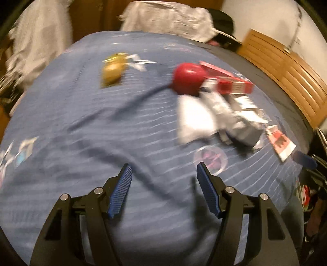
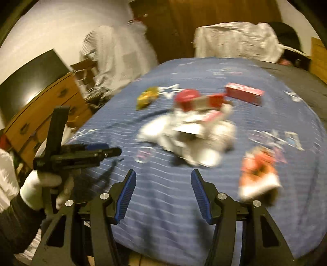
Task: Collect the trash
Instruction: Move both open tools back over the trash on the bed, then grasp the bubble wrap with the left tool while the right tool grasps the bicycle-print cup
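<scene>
Trash lies on a blue bedspread (image 1: 81, 133) (image 2: 163, 204). A heap of crumpled white paper and wrappers (image 1: 214, 120) (image 2: 190, 139) sits mid-bed, with a red cup (image 1: 188, 78) (image 2: 187, 98) and a red box (image 1: 229, 81) (image 2: 244, 94) behind it. A yellow wrapper (image 1: 112, 70) (image 2: 148, 97) lies further left. A red-and-white packet (image 1: 281, 143) (image 2: 258, 176) lies at the right. My left gripper (image 1: 163, 180) is open and empty above the bedspread; it also shows in the right wrist view (image 2: 110, 151), held by a white-gloved hand. My right gripper (image 2: 162, 188) is open and empty, short of the heap.
A clear round lid (image 1: 210, 158) (image 2: 145, 154) lies flat in front of the heap. White plastic bags (image 1: 169, 18) (image 2: 237, 38) stand past the bed's far edge. A wooden dresser (image 2: 43, 110) is at the left and a wooden headboard (image 1: 286, 69) at the right.
</scene>
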Motion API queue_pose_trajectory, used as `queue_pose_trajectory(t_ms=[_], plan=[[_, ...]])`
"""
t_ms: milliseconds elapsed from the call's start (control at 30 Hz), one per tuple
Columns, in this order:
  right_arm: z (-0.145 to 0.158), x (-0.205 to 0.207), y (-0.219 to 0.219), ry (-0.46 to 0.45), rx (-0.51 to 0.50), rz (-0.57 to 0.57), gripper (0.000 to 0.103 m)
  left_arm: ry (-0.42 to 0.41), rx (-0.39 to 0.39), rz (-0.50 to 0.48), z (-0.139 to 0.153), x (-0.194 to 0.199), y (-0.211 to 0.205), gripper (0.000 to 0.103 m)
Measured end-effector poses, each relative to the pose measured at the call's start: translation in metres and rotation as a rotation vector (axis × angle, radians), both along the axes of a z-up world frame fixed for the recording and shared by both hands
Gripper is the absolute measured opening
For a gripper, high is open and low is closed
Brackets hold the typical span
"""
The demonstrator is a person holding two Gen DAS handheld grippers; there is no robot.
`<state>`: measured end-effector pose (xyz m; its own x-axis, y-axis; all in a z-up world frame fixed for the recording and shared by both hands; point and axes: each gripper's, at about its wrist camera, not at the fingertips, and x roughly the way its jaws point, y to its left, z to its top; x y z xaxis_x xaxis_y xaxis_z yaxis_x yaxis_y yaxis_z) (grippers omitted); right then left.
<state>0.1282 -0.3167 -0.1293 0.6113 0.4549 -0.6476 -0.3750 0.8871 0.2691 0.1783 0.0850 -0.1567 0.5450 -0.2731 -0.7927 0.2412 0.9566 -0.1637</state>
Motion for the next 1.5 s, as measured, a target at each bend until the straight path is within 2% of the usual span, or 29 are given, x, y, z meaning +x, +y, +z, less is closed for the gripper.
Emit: queue_pose_trajectory(t_ms=[100, 233, 333, 400, 533, 667, 733, 833, 900, 967, 1100, 1167, 1233, 1300, 1400, 1500], plan=[[-0.003, -0.006, -0.029, -0.006, 0.017, -0.035, 0.058, -0.019, 0.037, -0.061, -0.001, 0.019, -0.027, 0.066], [0.0, 0.002, -0.043, -0.03, 0.03, -0.063, 0.058, -0.016, 0.094, -0.076, -0.013, 0.038, -0.048, 0.066], [0.009, 0.013, -0.037, -0.054, 0.01, -0.081, 0.058, -0.004, 0.068, -0.063, -0.016, 0.046, -0.039, 0.065], [0.007, 0.019, -0.04, -0.045, -0.021, -0.104, 0.058, -0.02, 0.099, -0.038, -0.014, 0.047, -0.031, 0.064], [-0.006, 0.034, -0.052, 0.008, -0.053, -0.169, 0.058, -0.026, 0.128, -0.015, -0.01, 0.053, -0.006, 0.064], [-0.023, 0.058, -0.059, 0.082, -0.063, -0.202, 0.066, -0.066, 0.136, -0.036, 0.006, 0.055, 0.003, 0.068], [-0.031, 0.069, -0.06, 0.12, -0.069, -0.195, 0.07, -0.121, 0.136, -0.08, 0.021, 0.055, -0.002, 0.079], [-0.037, 0.086, -0.061, 0.163, -0.048, -0.187, 0.071, -0.174, 0.222, -0.206, 0.029, 0.065, -0.024, 0.086], [-0.039, 0.092, -0.062, 0.185, -0.058, -0.188, 0.071, -0.15, 0.241, -0.317, 0.027, 0.072, -0.037, 0.087], [-0.042, 0.099, -0.06, 0.203, -0.075, -0.184, 0.071, -0.12, 0.267, -0.383, 0.019, 0.082, -0.046, 0.087], [-0.053, 0.106, -0.053, 0.243, -0.1, -0.163, 0.071, -0.076, 0.303, -0.427, 0.003, 0.098, -0.059, 0.087], [-0.058, 0.108, -0.049, 0.246, -0.121, -0.162, 0.065, -0.067, 0.304, -0.435, -0.002, 0.102, -0.062, 0.085], [-0.059, 0.11, -0.045, 0.234, -0.14, -0.167, 0.058, -0.048, 0.302, -0.446, -0.007, 0.104, -0.065, 0.072], [-0.06, 0.11, -0.043, 0.231, -0.145, -0.165, 0.056, -0.026, 0.295, -0.444, -0.013, 0.105, -0.065, 0.066], [-0.061, 0.107, -0.042, 0.212, -0.147, -0.169, 0.051, -0.02, 0.261, -0.409, -0.014, 0.103, -0.063, 0.062], [-0.062, 0.101, -0.043, 0.175, -0.138, -0.187, 0.043, -0.042, 0.264, -0.342, -0.014, 0.093, -0.06, 0.06]])
